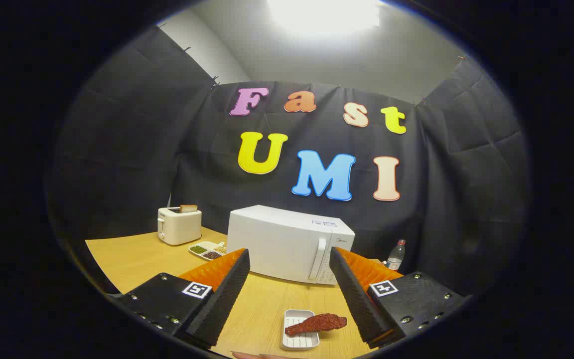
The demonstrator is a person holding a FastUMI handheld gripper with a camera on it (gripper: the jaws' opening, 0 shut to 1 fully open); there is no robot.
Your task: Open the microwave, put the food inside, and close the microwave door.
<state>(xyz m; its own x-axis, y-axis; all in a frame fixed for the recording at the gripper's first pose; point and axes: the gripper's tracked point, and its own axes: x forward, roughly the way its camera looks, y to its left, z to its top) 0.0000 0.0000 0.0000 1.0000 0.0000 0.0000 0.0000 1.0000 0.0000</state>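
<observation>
Pale wood-grain tabletop (132, 259) inside a booth walled in black cloth, under a bright ceiling light. Boxy white microwave (287, 244), door shut, stands beyond the gripper (292, 269), whose ribbed fingers are spread wide, holding nothing. Between them, on a small ridged white tray (298, 339), lies the reddish-brown food (316, 323). White toaster (179, 225), divided snack dish (208, 250) and plastic bottle (395, 255) sit farther back.

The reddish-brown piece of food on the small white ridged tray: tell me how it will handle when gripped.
The reddish-brown piece of food probably is fairly stiff, since its end overhangs the small white ridged tray without drooping. Its tapered, uneven shape may twist between the open gripper fingers. The light tray might slide.
</observation>
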